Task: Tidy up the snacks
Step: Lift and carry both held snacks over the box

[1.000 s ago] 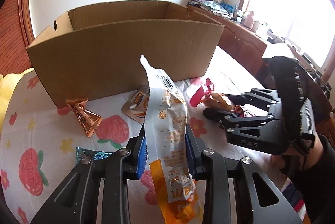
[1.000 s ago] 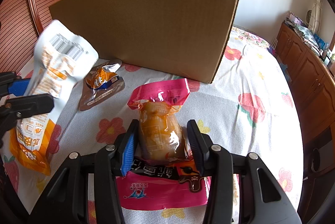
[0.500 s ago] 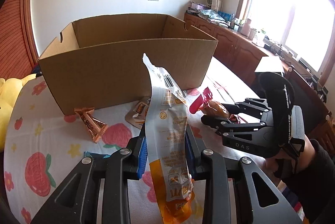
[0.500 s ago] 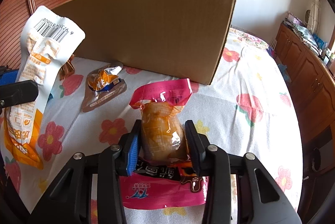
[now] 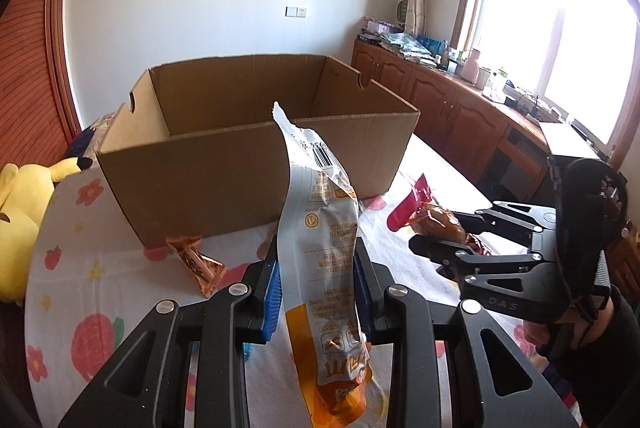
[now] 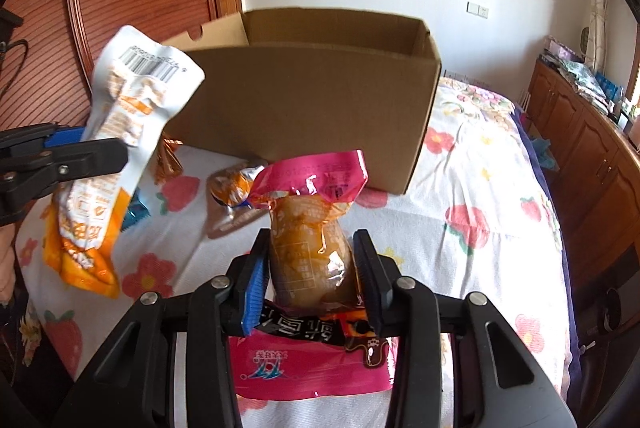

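Note:
My left gripper point(image 5: 316, 260) is shut on a silver-and-orange snack pouch point(image 5: 320, 228), which stands up between the blue pads, off the table. My right gripper point(image 6: 311, 248) is shut on a clear pack of brown food with a pink top point(image 6: 308, 256), also lifted. An open cardboard box point(image 5: 256, 164) stands just beyond both, its inside bare where visible. In the left wrist view the right gripper point(image 5: 434, 228) hangs to the right, held by a hand. The right wrist view shows the left gripper point(image 6: 90, 144) at the left with its pouch point(image 6: 132, 96).
On the flowered cloth point(image 6: 460, 188) lie a copper-wrapped sweet point(image 5: 198, 264), a small orange-and-silver pouch point(image 6: 234, 188), a teal wrapper point(image 6: 134, 212) and a pink pack point(image 6: 304, 364) under the right gripper. A yellow plush toy point(image 5: 20, 220) sits far left. Wooden cabinets point(image 5: 460, 112) line the right.
Both grippers have risen with their packs; the box's open inside now shows over its front wall. The right gripper's pack has come up off the cloth.

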A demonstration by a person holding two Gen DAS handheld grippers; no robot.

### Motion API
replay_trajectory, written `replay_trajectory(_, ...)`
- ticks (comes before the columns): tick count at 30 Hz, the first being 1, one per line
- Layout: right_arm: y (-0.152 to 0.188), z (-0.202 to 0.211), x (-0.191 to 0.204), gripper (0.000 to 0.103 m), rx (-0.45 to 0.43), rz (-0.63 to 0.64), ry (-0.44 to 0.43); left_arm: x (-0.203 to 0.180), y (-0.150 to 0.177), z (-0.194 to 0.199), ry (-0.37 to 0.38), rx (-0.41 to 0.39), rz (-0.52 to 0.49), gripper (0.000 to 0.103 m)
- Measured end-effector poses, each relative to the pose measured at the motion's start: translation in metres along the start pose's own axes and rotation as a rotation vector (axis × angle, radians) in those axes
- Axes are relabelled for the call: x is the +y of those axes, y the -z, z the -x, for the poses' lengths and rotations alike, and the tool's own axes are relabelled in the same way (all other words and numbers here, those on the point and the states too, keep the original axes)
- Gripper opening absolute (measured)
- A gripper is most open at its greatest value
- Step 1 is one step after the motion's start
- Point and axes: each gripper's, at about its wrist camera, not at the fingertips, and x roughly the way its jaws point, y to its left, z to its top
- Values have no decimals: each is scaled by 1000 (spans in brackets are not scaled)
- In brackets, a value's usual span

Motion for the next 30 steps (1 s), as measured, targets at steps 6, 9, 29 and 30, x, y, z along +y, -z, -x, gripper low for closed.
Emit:
replay_trajectory(6,-11,24,9,41,-52,14,-1,4,-12,11,-11,-37,-14,32)
replay_trajectory(9,-22,31,16,41,-75,21,0,6,-16,16,-21,-53,-25,32)
replay_trajectory(29,-73,48,26,41,-186,67,-9,24,-39,26,-54,-131,-62,32)
replay_trajectory(30,-77,48,26,41,-192,68,-11,25,-38,27,-53,-134,-60,32)
